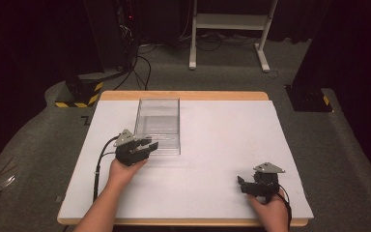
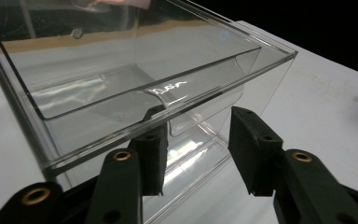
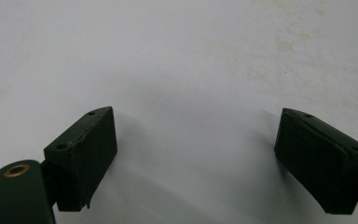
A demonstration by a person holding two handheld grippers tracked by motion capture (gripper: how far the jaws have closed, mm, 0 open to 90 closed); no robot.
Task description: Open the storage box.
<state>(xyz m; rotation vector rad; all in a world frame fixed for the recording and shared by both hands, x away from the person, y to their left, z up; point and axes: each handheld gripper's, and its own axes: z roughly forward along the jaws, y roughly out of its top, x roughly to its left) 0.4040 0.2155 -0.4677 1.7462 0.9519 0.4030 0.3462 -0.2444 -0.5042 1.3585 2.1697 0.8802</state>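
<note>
Left gripper (image 1: 147, 145) sits at the near end of the clear plastic box (image 1: 158, 121), jaws spread. From the left gripper view, the gripper (image 2: 198, 154) has one jaw inside the box behind the near wall and the other outside it, so the clear wall (image 2: 200, 116) stands in the gap; whether either pad touches the plastic cannot be told. Box (image 2: 121, 79) is an open-topped, see-through bin with a curved finger notch in its near wall.

Box stands on the white table surface (image 1: 212, 145), left of centre, long side running away from the person, far end near the table's wooden back edge.

Right gripper (image 1: 244, 184) rests low at the near right corner of the table, well apart from the box, held in the right hand (image 1: 269, 208). Its own view has the gripper (image 3: 196, 158) with jaws spread wide over bare white tabletop (image 3: 191, 60), nothing between them.

Left hand (image 1: 123, 169) grips the left tool from below; cable trails back along the forearm.

Grey carpet floor (image 1: 38, 135) surrounds the table; a white desk frame (image 1: 229, 29) stands beyond.
</note>
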